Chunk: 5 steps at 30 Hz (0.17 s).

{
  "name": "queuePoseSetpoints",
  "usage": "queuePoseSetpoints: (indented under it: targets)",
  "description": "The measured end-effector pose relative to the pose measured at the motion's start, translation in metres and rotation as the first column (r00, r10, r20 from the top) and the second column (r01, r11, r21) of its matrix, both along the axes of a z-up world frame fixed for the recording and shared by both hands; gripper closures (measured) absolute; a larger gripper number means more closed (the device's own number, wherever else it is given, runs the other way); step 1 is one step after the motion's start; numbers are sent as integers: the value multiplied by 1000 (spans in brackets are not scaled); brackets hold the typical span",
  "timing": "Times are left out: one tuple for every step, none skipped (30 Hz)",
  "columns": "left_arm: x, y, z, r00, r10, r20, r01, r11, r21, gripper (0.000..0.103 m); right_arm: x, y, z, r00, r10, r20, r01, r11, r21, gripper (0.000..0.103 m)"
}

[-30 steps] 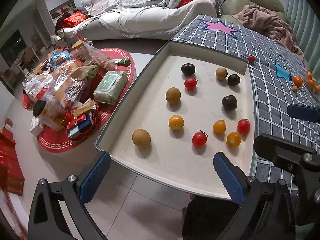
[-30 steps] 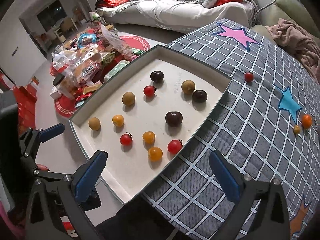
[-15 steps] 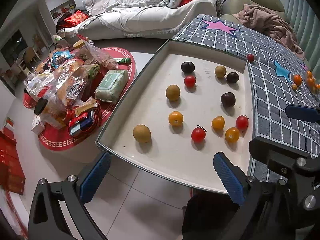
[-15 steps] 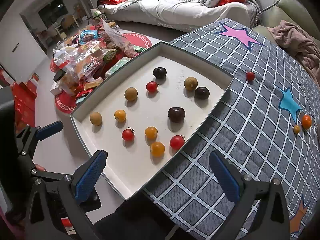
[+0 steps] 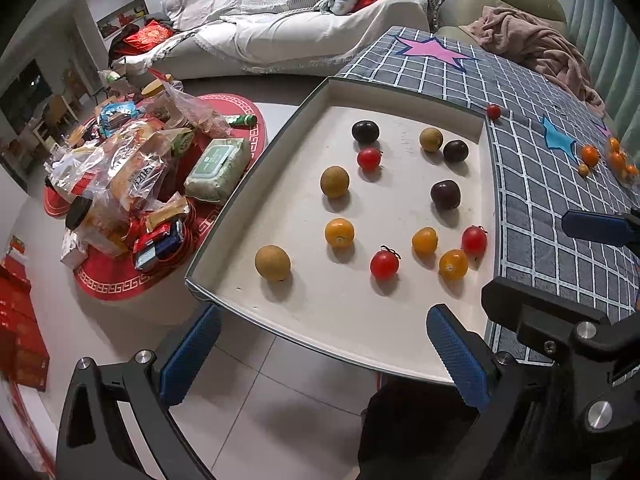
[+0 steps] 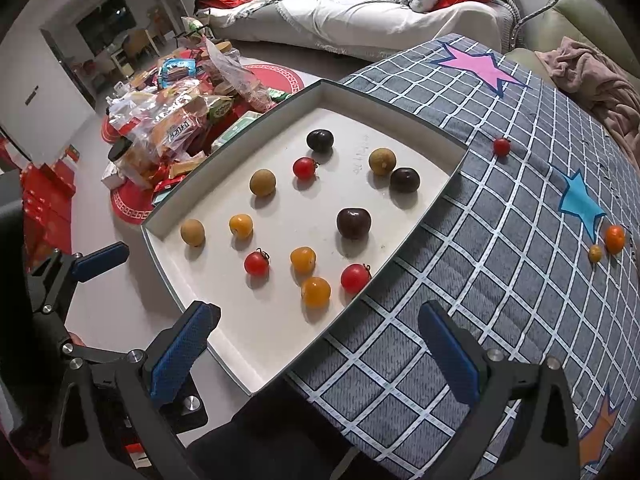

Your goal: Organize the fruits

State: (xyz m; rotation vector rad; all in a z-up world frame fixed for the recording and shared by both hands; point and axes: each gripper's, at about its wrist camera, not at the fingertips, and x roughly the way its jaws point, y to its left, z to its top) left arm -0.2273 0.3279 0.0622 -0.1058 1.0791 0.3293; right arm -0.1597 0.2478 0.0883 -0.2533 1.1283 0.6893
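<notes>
A white tray (image 5: 360,312) (image 6: 256,344) holds several small fruits: red tomatoes (image 5: 384,264) (image 6: 256,263), orange ones (image 5: 339,232) (image 6: 315,291), brown longans (image 5: 272,263) (image 6: 192,232) and dark plums (image 5: 445,195) (image 6: 353,223). A loose red tomato (image 5: 493,111) (image 6: 501,146) lies on the grid cloth beyond the tray. My left gripper (image 5: 322,350) is open and empty at the tray's near edge. My right gripper (image 6: 318,354) is open and empty over the tray's near right corner.
The tray lies on a grey grid cloth with stars (image 6: 500,280). Small orange fruits (image 5: 590,155) (image 6: 614,239) lie on the cloth at far right. A pile of snack bags (image 5: 132,176) sits on red mats on the floor to the left. A sofa (image 5: 300,32) stands behind.
Both grippers have drawn back slightly toward me and shifted a little; the tray looks marginally farther. No fruit has moved and both stay open.
</notes>
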Motion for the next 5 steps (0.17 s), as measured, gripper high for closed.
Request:
queuePoseSetpoints:
  targets:
    - [0,-1,0,1000,-3,2,3,1000,5,0,0,0,0,1000,0,1,0,1000,-1,0]
    - [0,-2,0,1000,-6,1,6,1000,7,0,-1,0,0,1000,-1,0,1,1000,0,0]
    - [0,-2,0,1000,-7,-1,7,1000,5,0,0,0,0,1000,0,-1,0,1000,0,0]
    - [0,-2,0,1000,-7,-2,7,1000,2,0,0,0,0,1000,0,-1,0,1000,0,0]
    - [-1,-2,0,1000,-7,-4,7,1000,1,0,0,0,0,1000,0,0,0,1000,0,0]
